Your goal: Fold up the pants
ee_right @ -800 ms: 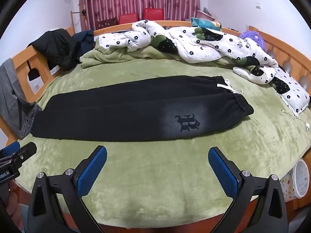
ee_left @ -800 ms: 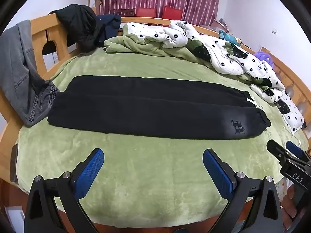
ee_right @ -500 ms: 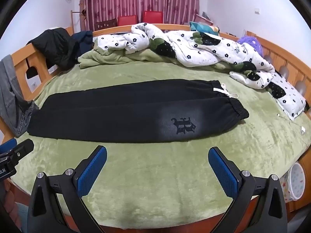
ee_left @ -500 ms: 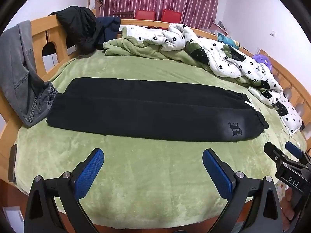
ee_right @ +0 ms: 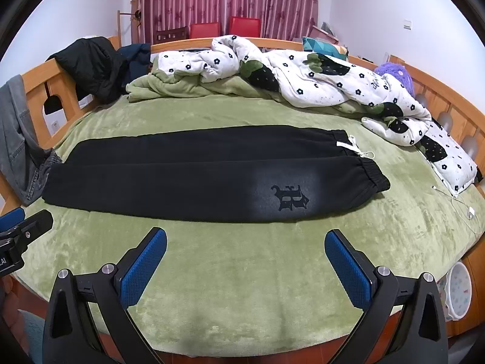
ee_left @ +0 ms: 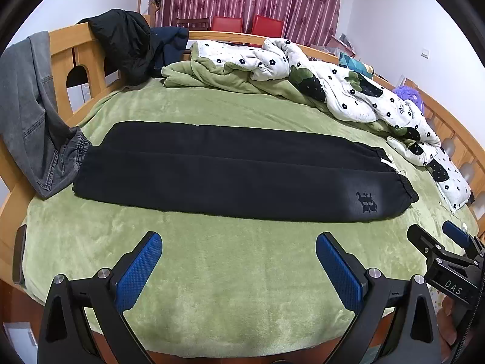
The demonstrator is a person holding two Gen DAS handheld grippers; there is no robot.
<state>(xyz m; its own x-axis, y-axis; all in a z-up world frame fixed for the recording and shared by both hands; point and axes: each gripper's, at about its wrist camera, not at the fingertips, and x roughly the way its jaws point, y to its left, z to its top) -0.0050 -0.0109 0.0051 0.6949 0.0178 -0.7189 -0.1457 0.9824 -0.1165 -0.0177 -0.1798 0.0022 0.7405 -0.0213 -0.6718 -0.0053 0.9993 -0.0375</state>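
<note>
— Left wrist view: left gripper point(ee_left: 238, 268) hanging spread wide, pinching nothing; black sweatpants point(ee_left: 242, 173) lying lengthwise on green blanket point(ee_left: 230, 276), well ahead. Risking pinching blanket along with cuff.

— Right wrist view: right gripper point(ee_right: 245, 270) likewise gaping, empty. Risking snagging white drawstring point(ee_right: 356, 148) near waistband, skewing fold.

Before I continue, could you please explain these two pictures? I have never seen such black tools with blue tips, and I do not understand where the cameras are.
A person holds one two-finger gripper in each hand; each carries a camera looking forward along its fingers. One picture comes from the left gripper, the other from the right gripper. The blue pads are fingertips. Both grippers are wide open and hold nothing. On the green blanket lie black pants, laid out long with one leg beside the other, the waistband on the right. A floral quilt is bunched behind them.
</note>
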